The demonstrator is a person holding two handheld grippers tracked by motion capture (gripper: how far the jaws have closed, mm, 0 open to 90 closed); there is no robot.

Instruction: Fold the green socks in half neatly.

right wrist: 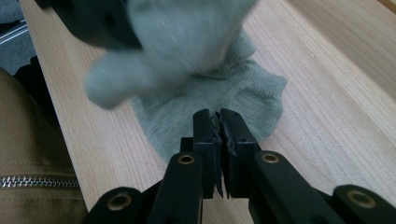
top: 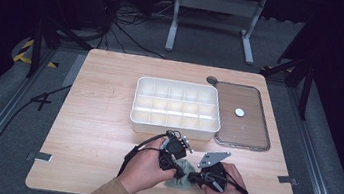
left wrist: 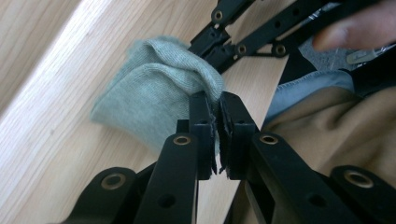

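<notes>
A pale green sock (top: 181, 175) lies bunched on the near edge of the wooden desk (top: 101, 118), pinched from both ends by a person working two hand-held claws. In the high view the left claw (top: 174, 166) comes at the sock from about ten o'clock and the right claw (top: 193, 177) from about three o'clock, so the fabric sits directly between them, its long axis running roughly nine to three across the desk front. Both hands are right at it; neither is clearly the nearer.

In the left gripper view, the left claw (left wrist: 218, 122) is closed almost flat, with a fold of the sock (left wrist: 154, 100) caught between its pads and lifted off the wood. In the right gripper view, the right claw (right wrist: 218, 133) is likewise nearly closed, nipping the thin edge of the sock (right wrist: 224, 100), which lies flat on the desk toward twelve o'clock of the jaws, while the raised, blurred end hangs above at eleven o'clock.

The white compartment box (top: 176, 106) stands well apart at twelve o'clock, with the clear lid (top: 243, 116) just beside it at one o'clock. Any fold, it appears, will turn on carrying one end across to the other.
</notes>
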